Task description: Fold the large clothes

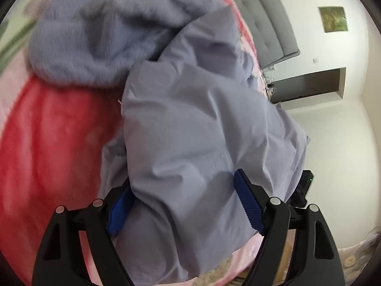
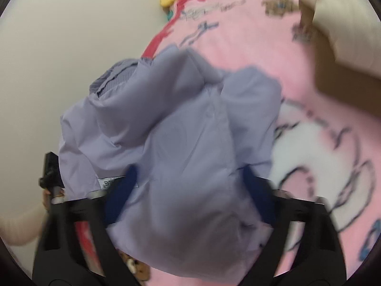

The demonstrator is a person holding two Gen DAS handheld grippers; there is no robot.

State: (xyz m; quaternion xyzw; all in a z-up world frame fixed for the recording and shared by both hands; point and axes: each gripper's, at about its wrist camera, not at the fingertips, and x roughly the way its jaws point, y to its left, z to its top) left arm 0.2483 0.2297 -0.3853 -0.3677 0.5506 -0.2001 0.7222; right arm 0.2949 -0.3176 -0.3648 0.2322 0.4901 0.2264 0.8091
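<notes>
Left wrist view: left gripper point(image 1: 184, 205) straddling bulky lilac jacket point(image 1: 190, 124), pads wide, apparently clamping. Right gripper point(image 2: 190, 197) likewise; cloth runs forward.

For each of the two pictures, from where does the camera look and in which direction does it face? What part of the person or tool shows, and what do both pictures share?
Left wrist view: sits on the left gripper, facing forward and down along its blue fingers at the lilac jacket on a red and pink blanket; wall and grey headboard beyond.
Right wrist view: sits on the right gripper, facing down at the jacket on the pink blanket; no hand is clearly visible.
Shared: the same jacket bunched between both grippers' fingers, and the blanket.
</notes>
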